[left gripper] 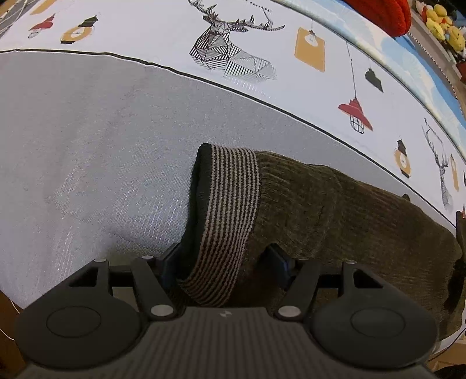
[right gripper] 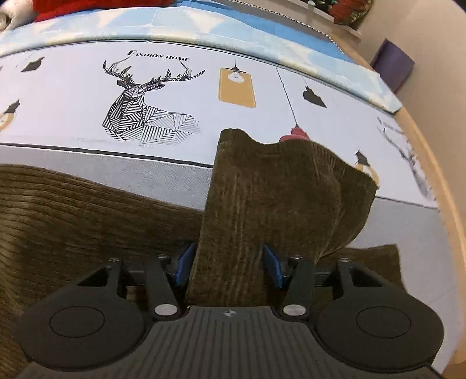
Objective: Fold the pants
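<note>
Olive-brown corduroy pants (left gripper: pixel 335 210) lie on a grey surface (left gripper: pixel 87 145). Their striped black-and-tan waistband (left gripper: pixel 230 210) stands up between the fingers of my left gripper (left gripper: pixel 224 262). That gripper is open and points steeply down, and its pads stand beside the cloth. In the right wrist view a bunched end of the pants (right gripper: pixel 276 189) rises between the blue pads of my right gripper (right gripper: pixel 228 265), which is open too. The rest of the pants (right gripper: pixel 58 218) spreads out to the left.
Behind the grey area lies a white cloth printed with deer (left gripper: pixel 227 49) and lamps, then a blue sheet (right gripper: pixel 204 20). A red item (left gripper: pixel 387 11) and yellow plush toys (left gripper: pixel 445 26) sit at the back. A wooden edge (right gripper: pixel 442 204) and a purple box (right gripper: pixel 393 64) are at the right.
</note>
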The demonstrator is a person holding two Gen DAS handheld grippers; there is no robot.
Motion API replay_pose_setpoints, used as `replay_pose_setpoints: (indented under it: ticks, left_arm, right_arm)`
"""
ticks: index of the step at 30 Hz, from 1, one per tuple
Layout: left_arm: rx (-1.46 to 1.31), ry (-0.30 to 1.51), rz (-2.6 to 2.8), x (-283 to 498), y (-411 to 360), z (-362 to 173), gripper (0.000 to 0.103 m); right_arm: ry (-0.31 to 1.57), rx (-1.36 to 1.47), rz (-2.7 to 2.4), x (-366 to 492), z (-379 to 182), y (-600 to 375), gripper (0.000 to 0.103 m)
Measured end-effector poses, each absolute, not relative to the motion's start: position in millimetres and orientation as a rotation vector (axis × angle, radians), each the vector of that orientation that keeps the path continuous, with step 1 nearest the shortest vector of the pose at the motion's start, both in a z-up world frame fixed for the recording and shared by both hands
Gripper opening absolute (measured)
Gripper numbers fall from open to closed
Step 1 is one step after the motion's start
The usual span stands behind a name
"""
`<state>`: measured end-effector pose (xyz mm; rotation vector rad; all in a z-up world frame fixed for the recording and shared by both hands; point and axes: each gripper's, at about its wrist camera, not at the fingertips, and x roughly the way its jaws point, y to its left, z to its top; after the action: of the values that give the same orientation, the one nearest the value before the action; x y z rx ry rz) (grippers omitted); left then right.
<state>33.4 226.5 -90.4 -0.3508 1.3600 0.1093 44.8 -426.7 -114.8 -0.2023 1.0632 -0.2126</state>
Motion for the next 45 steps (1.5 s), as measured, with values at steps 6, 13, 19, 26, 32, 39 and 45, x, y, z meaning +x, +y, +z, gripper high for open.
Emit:
replay_pose_setpoints:
  ticks: [6, 13, 19, 26, 32, 39, 45]
  left_arm:
    - [-0.333, 1.353, 0.097, 34, 225, -91, 0.067]
    - [-0.250, 1.251, 0.069, 23, 218, -72, 0.033]
    - [-0.254, 1.231, 0.042, 12, 217, -63, 0.032]
    - [-0.291, 1.275, 0.061, 13, 221, -69, 0.042]
    - [-0.395, 1.286, 0.111, 22, 230, -73, 0.059]
    - [-0.390, 1.327, 0.135, 29, 233, -86, 0.060]
    - [-0.304, 1.249, 0.116, 28, 228, -72, 0.024]
  right_arm:
    - [0.985, -0.061, -0.264, 33, -92, -447, 0.007]
    - [0.637, 0.453, -0.500, -54, -21, -528, 0.007]
    - [0.723, 0.848, -0.661, -142, -54, -590, 0.006]
    - [0.809, 1.052, -0.740, -190, -99, -637, 0.014]
    - [0.756, 1.109, -0.803, -188, -113, -660, 0.049]
    - [0.784, 1.001, -0.838, -165, -120, -666, 0.008]
    - [0.655, 0.860, -0.813, -154, -91, -654, 0.006]
